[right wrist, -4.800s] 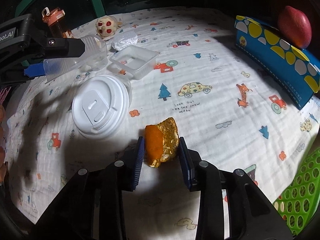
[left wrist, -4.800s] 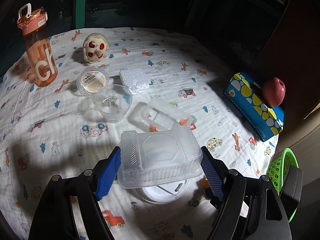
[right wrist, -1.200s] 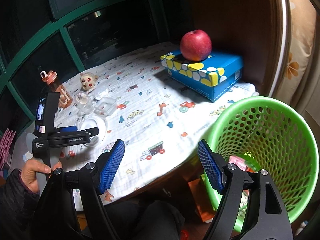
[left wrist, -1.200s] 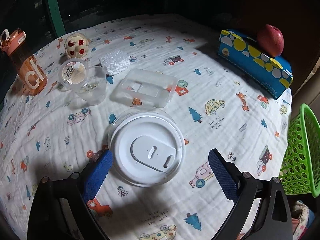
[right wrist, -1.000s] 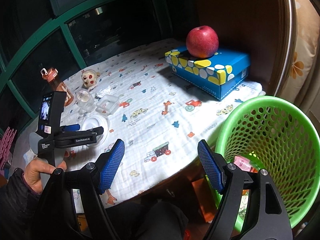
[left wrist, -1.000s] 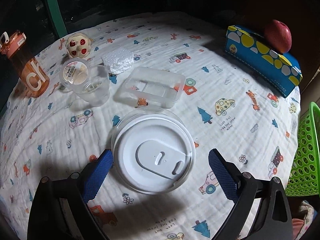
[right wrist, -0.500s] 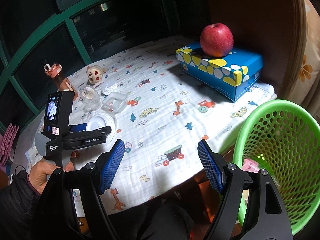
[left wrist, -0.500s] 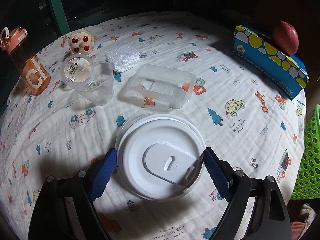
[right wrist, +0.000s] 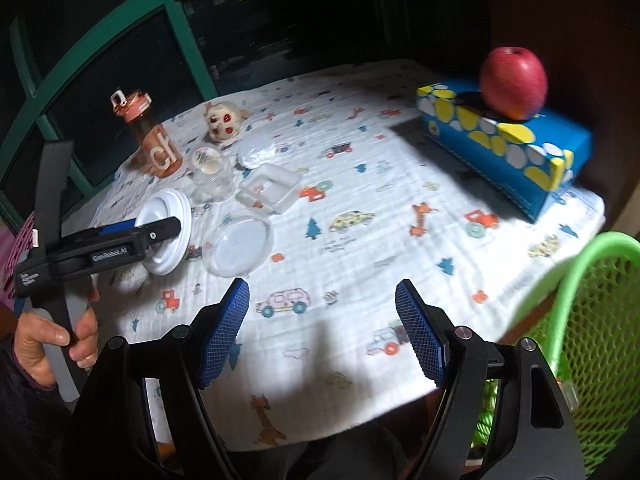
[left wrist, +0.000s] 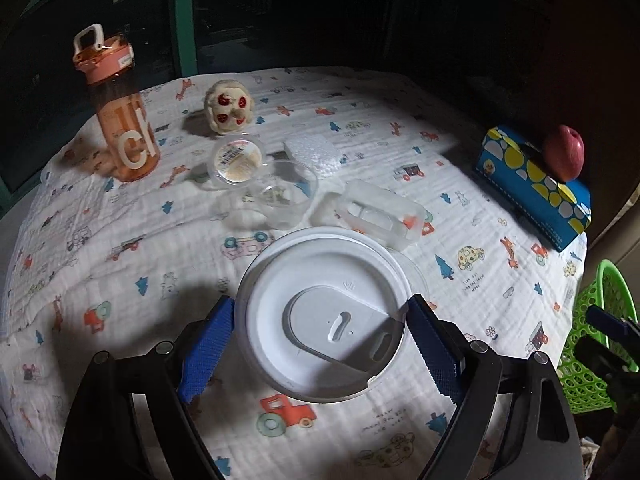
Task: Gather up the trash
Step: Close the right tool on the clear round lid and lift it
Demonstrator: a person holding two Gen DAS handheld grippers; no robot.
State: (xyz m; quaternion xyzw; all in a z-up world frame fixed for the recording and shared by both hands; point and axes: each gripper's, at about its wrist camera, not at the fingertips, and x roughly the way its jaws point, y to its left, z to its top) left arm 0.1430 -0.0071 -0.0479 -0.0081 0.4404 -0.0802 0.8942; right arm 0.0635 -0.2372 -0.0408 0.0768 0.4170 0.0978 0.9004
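In the left wrist view, the left gripper [left wrist: 322,334] clamps its blue pads on either side of a white round lid [left wrist: 324,316], which fills the lower centre of the frame; in the right wrist view that lid [right wrist: 166,236] appears at centre left, tilted and raised off the cloth, with a clear round lid [right wrist: 239,245] lying flat just to its right. The right gripper [right wrist: 322,330] hangs at the lower centre of its frame with its pads spread wide and nothing between them, above the near edge of the printed tablecloth [right wrist: 360,208]. The green basket [right wrist: 596,344] stands at the lower right edge, beside the table. Above the white lid in the left wrist view lie a clear rectangular tray [left wrist: 382,216], a clear cup [left wrist: 280,196], a small sealed tub [left wrist: 237,159] and a white foam piece [left wrist: 314,152]. An orange bottle [left wrist: 120,112] stands upper left, a small plush toy [left wrist: 228,112] to its right, and an apple [left wrist: 564,153] sits on a blue box [left wrist: 532,188] at the right edge
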